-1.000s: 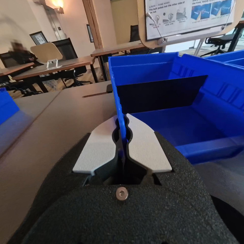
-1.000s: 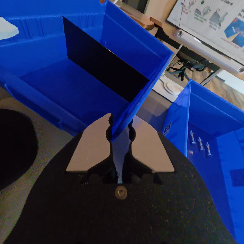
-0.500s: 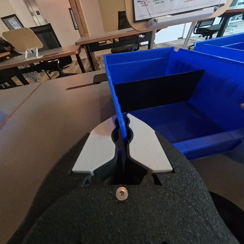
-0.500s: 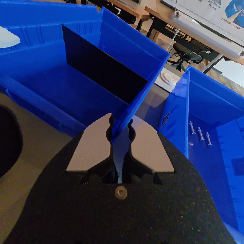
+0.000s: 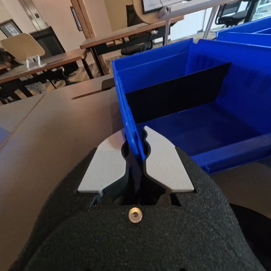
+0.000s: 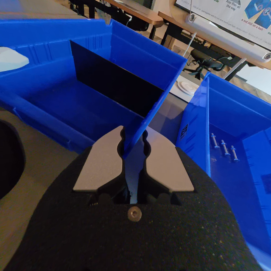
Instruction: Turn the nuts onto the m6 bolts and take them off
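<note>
Bolts (image 6: 224, 148), three thin metal ones, lay side by side in the right-hand blue plastic bin (image 6: 242, 111), long axes running away from the camera. Both grippers straddled opposite walls of the divided bin (image 6: 132, 48): left gripper (image 5: 135, 140) and right gripper (image 6: 134, 140) each slightly parted, pads not pressing.

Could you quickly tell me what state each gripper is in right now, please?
Left gripper: open, jaws straddling the blue bin's left wall, not clamping.
Right gripper: open, jaws straddling its right wall, gap showing.
</note>
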